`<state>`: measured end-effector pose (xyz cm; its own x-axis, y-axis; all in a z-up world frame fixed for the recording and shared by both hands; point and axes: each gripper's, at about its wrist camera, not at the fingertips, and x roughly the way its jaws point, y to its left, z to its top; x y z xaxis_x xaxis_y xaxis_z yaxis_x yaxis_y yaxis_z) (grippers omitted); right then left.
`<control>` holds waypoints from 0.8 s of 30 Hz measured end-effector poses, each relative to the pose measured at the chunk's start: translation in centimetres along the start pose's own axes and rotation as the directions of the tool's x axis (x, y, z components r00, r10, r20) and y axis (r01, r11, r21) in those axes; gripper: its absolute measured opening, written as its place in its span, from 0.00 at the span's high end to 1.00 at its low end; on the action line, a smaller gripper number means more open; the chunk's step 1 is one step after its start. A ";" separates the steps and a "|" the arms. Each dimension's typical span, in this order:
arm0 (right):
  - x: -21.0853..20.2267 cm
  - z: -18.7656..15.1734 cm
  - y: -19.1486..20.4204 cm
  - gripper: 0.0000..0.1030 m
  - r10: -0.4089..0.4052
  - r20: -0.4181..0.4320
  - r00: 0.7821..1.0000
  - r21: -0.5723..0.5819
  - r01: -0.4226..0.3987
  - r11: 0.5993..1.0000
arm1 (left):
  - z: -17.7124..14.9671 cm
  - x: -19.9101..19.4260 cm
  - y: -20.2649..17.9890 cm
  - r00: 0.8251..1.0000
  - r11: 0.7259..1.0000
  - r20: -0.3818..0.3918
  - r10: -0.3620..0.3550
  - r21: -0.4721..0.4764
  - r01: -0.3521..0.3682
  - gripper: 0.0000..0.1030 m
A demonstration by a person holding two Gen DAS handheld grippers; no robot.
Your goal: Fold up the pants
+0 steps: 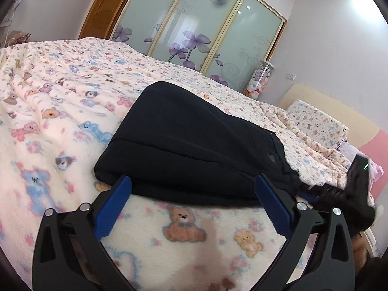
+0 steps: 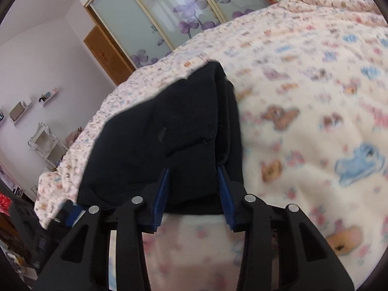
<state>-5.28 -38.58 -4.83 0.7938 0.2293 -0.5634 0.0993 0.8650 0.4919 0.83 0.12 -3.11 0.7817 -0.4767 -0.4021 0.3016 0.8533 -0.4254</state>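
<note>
Looking down both cameras, I see the pants [image 1: 194, 145] folded into a black bundle on the bed [image 1: 60, 111]. My left gripper [image 1: 192, 191] gapes wide, touching the near edge. My right gripper [image 2: 194, 177] is half-closed around a fold, grip uncertain. Risk: tugging drags the layers apart, since fleece bedding snags.

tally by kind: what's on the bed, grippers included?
Pants: 1, black, folded
Blanket: 1, teddy-bear print
Pillow: 1, same print
Grippers: 2, left gripper, right gripper
Total: 5
</note>
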 end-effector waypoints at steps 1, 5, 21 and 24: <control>0.1 0.0 -0.4 0.58 0.016 0.000 1.000 0.015 -0.016 1.000 | 0.0 0.0 0.0 1.000 1.000 -0.001 0.000 0.000 0.000 0.02; -1.1 0.8 -0.4 0.44 0.038 0.002 0.999 0.024 -0.038 0.999 | 0.1 -0.5 0.2 0.999 1.000 0.016 -0.030 -0.009 0.030 0.02; 4.3 7.8 1.0 0.25 0.249 -0.036 0.968 0.276 -0.230 0.933 | 6.8 7.0 3.0 0.977 0.958 -0.169 -0.130 -0.274 0.080 0.02; 6.0 6.3 -1.8 0.34 0.260 -0.029 0.965 0.362 -0.232 0.903 | 5.7 7.3 2.7 0.978 0.980 -0.173 -0.116 -0.182 0.084 0.02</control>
<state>3.05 -41.61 -4.92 0.7745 0.4592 -0.4352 0.1226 0.5659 0.8153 10.49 0.14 -2.56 0.6352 -0.6020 -0.4839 0.2617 0.7572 -0.5985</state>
